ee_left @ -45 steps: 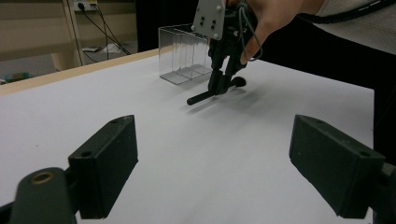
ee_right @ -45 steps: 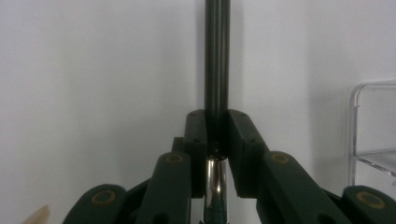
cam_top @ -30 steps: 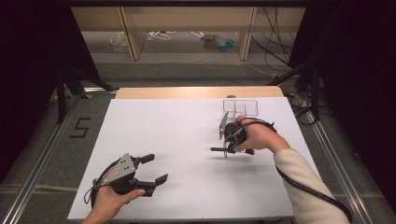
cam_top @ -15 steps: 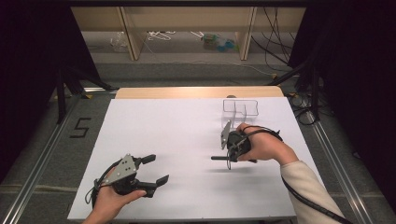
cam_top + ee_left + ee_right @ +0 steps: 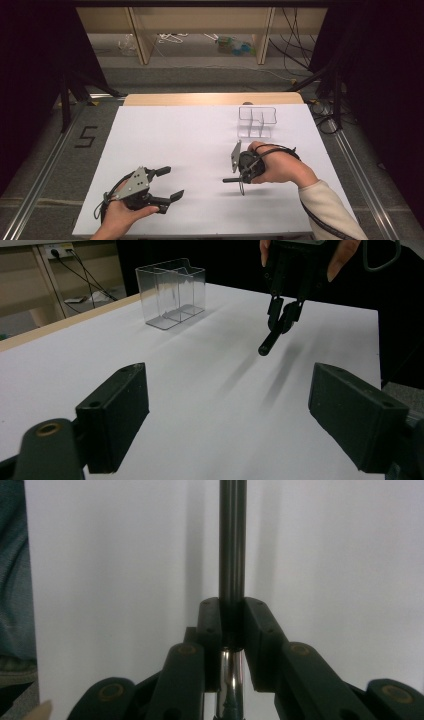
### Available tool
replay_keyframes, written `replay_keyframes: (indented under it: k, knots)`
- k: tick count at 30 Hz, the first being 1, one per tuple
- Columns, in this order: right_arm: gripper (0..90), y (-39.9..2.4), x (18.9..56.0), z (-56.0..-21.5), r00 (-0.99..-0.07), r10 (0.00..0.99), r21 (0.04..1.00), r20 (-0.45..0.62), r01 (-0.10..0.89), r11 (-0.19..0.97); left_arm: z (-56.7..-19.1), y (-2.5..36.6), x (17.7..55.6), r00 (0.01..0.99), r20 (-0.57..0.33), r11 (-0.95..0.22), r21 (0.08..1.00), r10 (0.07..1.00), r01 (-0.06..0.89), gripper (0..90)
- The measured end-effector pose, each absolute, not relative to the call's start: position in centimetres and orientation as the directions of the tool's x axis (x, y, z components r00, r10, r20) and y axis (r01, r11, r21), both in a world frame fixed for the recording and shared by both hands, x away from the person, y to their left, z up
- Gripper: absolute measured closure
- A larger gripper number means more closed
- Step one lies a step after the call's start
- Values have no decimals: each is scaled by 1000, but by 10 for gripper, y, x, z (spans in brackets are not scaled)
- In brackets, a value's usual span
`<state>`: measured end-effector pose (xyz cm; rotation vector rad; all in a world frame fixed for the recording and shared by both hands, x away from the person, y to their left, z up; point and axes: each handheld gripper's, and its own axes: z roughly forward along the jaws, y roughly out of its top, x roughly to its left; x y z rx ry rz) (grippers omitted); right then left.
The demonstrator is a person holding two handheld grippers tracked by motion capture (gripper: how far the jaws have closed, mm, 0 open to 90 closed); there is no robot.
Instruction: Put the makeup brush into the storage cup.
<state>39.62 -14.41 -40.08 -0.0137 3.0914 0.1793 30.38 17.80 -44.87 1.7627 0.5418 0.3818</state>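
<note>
Right gripper clamped on a dark pen, held off the white table near the clear organiser, probably for dropping in; left gripper wide open, idle.

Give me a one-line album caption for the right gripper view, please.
Right hand-held gripper clamps a dark, slim rod above the white table.

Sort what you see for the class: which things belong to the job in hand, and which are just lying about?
In the job:
- right tool, shut on dark rod
- clear divided container
- left tool, open, waiting

Lying about:
- bottles on floor beyond table
- cables
</note>
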Motion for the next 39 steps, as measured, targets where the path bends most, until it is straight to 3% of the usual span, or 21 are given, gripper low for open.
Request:
replay_keyframes:
  k: [26, 39]
  knots:
    - [792, -122, 380, -385, -994, -88, 157, -61, -97, 983, -459, 116, 314, 923, 19, -353, 927, 385, 128, 267]
    - [791, -117, 371, -383, -997, -71, 145, -28, -75, 987, -464, 88, 329, 946, 37, -424, 899, 323, 109, 394]
